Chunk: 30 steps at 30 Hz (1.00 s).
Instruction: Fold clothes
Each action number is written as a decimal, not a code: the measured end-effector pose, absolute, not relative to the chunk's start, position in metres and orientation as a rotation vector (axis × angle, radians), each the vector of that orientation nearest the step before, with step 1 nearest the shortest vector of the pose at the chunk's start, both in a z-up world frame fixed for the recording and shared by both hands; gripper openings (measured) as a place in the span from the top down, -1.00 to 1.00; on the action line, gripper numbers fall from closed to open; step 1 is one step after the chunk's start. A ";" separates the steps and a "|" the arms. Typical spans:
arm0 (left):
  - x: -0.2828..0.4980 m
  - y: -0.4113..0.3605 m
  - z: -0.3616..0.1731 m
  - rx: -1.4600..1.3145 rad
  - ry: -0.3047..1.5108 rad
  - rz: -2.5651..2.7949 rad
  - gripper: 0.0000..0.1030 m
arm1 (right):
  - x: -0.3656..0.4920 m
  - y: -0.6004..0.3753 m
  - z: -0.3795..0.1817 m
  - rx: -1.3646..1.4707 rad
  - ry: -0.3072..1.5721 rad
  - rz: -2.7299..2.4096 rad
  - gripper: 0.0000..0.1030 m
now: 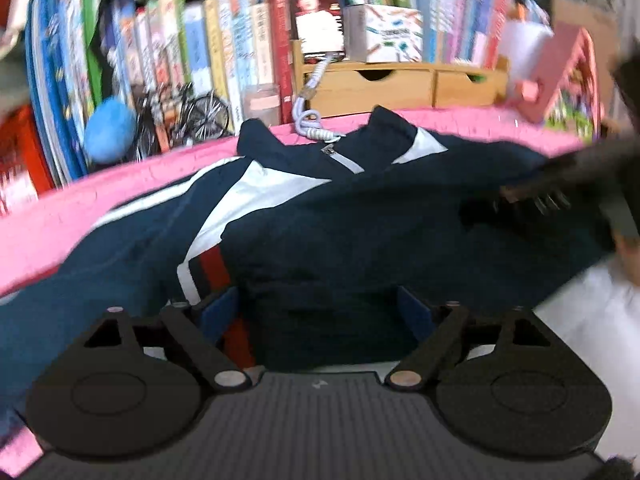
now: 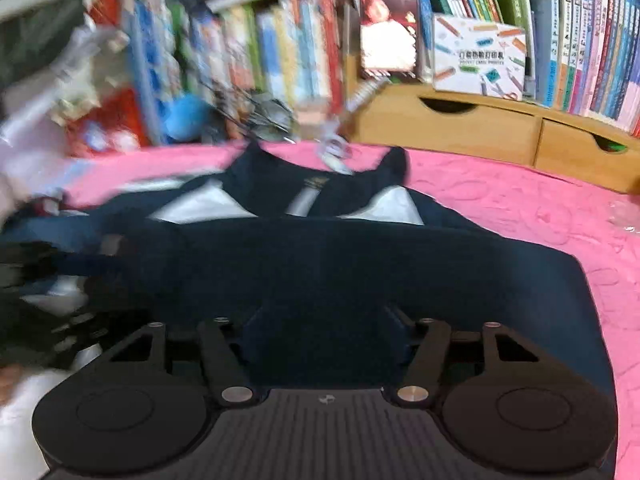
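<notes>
Behind a pink tabletop (image 2: 520,208) stand bookshelves (image 1: 200,40). Our navy jacket (image 1: 340,208) lies there, hem seemingly folded up, sleeves still out. Left gripper (image 1: 320,312) jaws released; right gripper (image 2: 324,328) jaws part-spread, contact unclear.

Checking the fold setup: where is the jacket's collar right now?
In both wrist views the collar lies at the jacket's far end, on the pink cover, near the wooden drawer box.
</notes>
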<state>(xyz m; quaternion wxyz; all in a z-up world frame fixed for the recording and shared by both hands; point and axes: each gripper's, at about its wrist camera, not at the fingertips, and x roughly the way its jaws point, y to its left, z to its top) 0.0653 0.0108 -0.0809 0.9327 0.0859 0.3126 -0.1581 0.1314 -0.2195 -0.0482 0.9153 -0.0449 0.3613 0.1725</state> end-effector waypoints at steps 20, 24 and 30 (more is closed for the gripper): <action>0.071 0.010 -0.082 0.157 0.657 -0.334 -0.97 | 0.039 -0.274 -0.025 -0.251 0.535 0.363 -0.98; 0.071 0.011 -0.081 0.148 0.658 -0.334 -1.00 | 0.034 -0.296 -0.050 -0.354 0.599 0.174 -0.83; 0.064 0.013 -0.074 0.116 0.664 -0.406 -1.00 | 0.049 -0.388 -0.056 -0.089 0.695 -0.025 -0.99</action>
